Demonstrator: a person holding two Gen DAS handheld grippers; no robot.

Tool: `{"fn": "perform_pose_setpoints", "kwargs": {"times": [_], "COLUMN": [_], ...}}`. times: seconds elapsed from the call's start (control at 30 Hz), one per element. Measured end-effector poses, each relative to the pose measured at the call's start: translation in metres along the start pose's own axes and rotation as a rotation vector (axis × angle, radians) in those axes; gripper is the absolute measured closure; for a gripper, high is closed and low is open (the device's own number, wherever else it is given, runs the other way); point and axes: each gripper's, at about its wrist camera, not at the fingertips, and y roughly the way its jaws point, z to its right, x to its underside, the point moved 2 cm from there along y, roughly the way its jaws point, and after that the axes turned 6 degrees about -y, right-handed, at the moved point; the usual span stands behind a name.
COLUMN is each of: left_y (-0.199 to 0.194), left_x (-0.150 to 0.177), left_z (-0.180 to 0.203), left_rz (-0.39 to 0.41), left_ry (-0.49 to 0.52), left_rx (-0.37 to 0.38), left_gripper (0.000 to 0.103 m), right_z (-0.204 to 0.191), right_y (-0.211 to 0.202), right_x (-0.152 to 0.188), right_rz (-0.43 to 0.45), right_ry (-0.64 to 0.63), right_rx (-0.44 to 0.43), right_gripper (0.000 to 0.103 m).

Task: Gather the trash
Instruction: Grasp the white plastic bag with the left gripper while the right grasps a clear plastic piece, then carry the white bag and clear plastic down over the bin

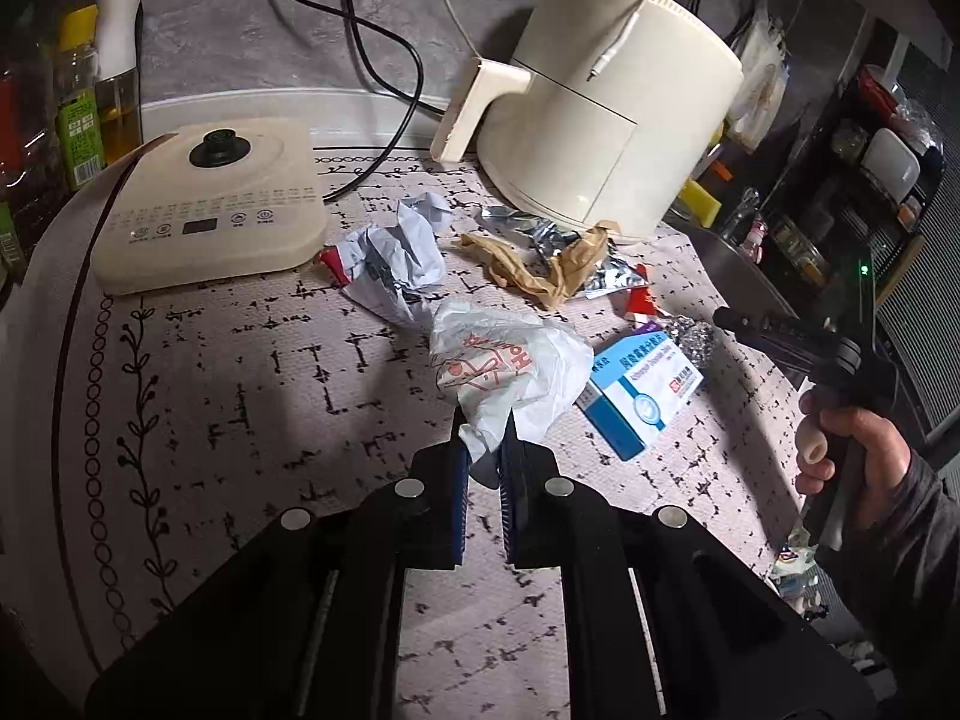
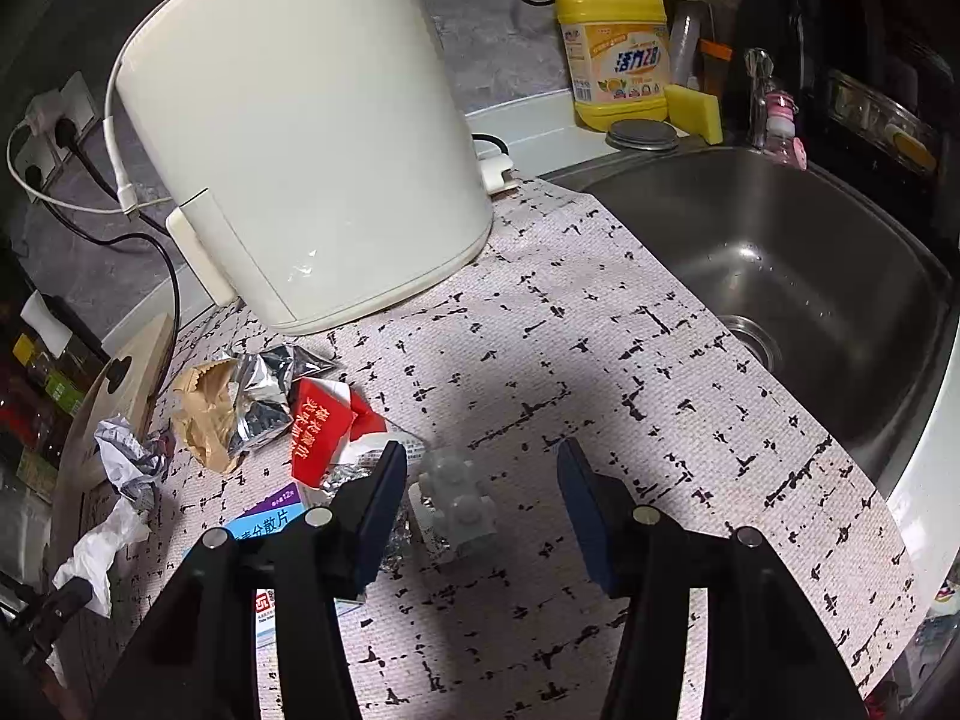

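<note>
My left gripper [image 1: 485, 429] is shut on a crumpled white plastic bag [image 1: 510, 360] with red print, just above the patterned counter mat [image 1: 240, 372]. Beyond it lie crumpled white paper [image 1: 396, 252], a brown paper wrapper [image 1: 540, 270], silver foil wrappers [image 1: 528, 228], a red packet [image 2: 321, 426] and a blue-and-white medicine box [image 1: 642, 390]. My right gripper [image 2: 480, 474] is open above the mat. A foil blister pack [image 2: 459, 504] lies between its fingers. The right gripper also shows in the left wrist view [image 1: 729, 318], held in a hand.
A cream air fryer [image 1: 606, 108] stands at the back of the mat. A cream kettle base [image 1: 210, 210] sits on the left with bottles [image 1: 78, 96] behind it. A steel sink [image 2: 780, 264] lies to the right, with yellow dish soap [image 2: 618, 42] and a sponge [image 2: 696, 111] behind.
</note>
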Motion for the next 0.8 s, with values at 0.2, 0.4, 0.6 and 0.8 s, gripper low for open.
{"fn": "perform_pose_setpoints", "kwargs": {"times": [0.2, 0.4, 0.6, 0.8], "left_y": [-0.014, -0.031, -0.033, -0.015], "left_x": [0.015, 0.028, 0.037, 0.047], "left_z": [0.018, 0.034, 0.065, 0.123], "left_rz": [0.016, 0.041, 0.047, 0.008], "left_ry": [-0.009, -0.026, -0.014, 0.069], "left_rx": [-0.005, -0.018, 0.005, 0.066], "left_gripper": [0.094, 0.094, 0.094, 0.094], "right_z": [-0.009, -0.006, 0.017, 0.058], "right_y": [0.017, -0.022, -0.071, -0.129], "right_x": [0.018, 0.026, 0.043, 0.08], "right_rz": [-0.103, -0.054, -0.03, -0.007], "right_ry": [-0.084, -0.1, -0.077, -0.033], "right_rx": [-0.036, -0.068, -0.087, -0.071], "right_gripper": [0.078, 0.08, 0.08, 0.08]}}
